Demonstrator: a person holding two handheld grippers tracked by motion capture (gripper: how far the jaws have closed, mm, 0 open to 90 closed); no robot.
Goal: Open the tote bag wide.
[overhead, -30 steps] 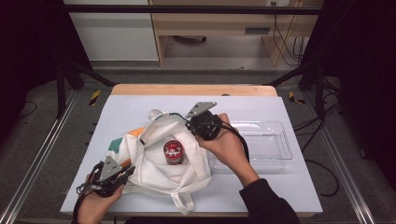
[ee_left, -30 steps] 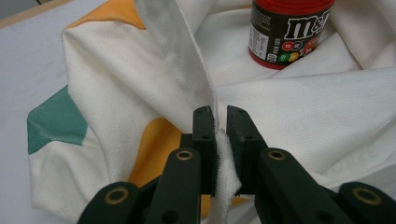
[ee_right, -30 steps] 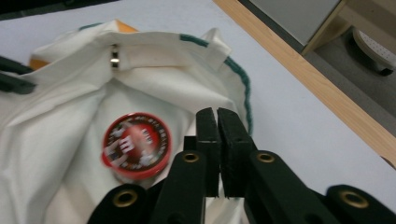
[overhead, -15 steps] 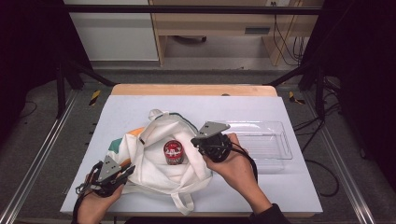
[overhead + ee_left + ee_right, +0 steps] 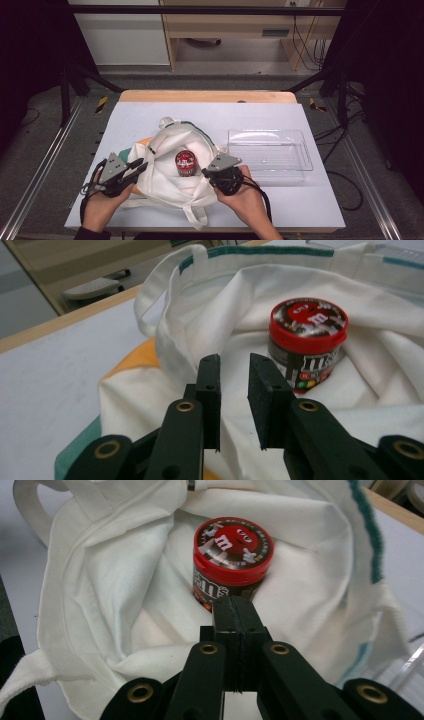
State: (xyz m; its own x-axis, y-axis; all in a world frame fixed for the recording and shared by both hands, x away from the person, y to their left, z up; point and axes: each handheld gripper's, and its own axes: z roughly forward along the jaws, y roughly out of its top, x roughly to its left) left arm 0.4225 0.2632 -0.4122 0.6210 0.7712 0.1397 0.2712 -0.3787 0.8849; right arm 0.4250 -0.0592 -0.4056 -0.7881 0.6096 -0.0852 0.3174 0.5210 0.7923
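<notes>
Candy tub (image 5: 185, 162) stands upright inside the white tote bag (image 5: 170, 175) on the bench, dead ahead of your right tongs (image 5: 235, 611), pinched shut and empty, nearer than your left tongs (image 5: 235, 390), slightly parted, just been opening, gripping nothing.

Even overhead light falls on the counter (image 5: 280, 117), which is bright, while the room around it sinks into near black. Shadows are soft (both gripper views look slightly blurred, their backgrounds beyond the counter unfocused).
</notes>
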